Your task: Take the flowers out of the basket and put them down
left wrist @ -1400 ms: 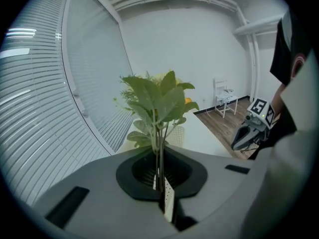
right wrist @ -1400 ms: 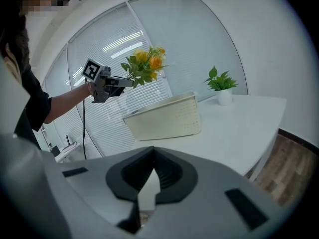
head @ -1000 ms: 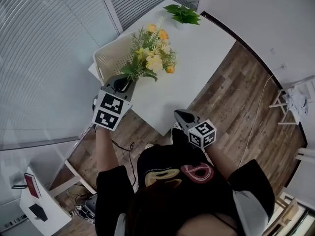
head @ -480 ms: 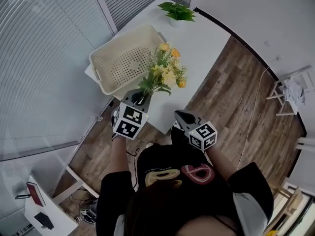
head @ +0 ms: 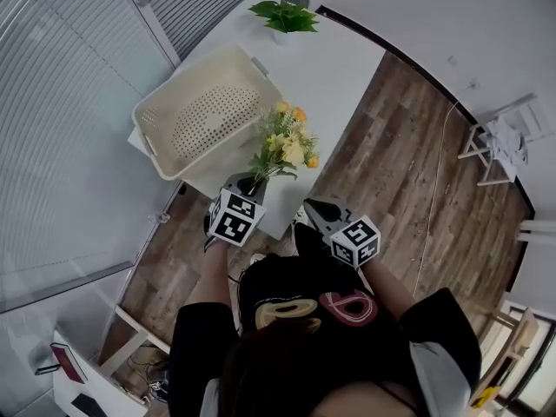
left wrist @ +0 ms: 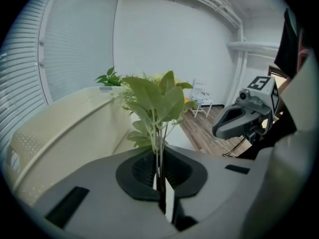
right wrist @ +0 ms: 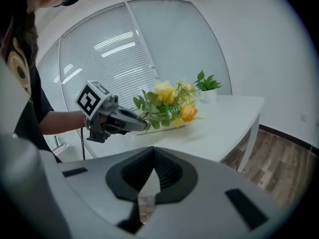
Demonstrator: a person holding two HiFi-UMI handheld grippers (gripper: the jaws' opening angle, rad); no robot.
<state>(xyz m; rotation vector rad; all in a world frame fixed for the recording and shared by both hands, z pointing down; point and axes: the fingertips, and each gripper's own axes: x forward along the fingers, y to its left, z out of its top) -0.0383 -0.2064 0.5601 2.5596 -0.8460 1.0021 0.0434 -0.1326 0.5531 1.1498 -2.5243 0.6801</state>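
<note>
A bunch of yellow and orange flowers [head: 287,144] with green leaves hangs over the near corner of the white table [head: 343,63], outside the cream perforated basket [head: 204,115]. My left gripper [head: 249,181] is shut on the flower stems [left wrist: 158,169], and the leaves [left wrist: 157,101] rise straight ahead of its jaws. My right gripper [head: 314,211] hovers off the table's near edge, to the right of the left one, shut with nothing in it. In the right gripper view the flowers [right wrist: 167,106] lean over the tabletop, held by the left gripper [right wrist: 117,121].
A small potted plant [head: 282,16] stands at the table's far end. The basket's wall [left wrist: 65,128] lies left of the bunch. Wooden floor [head: 408,146] borders the table on the right, with a white stool [head: 499,146] beyond. Blinds [head: 61,102] line the left side.
My left gripper has carried the flowers from above the basket down and toward me, to the table's near corner. The right gripper has hardly shifted.
</note>
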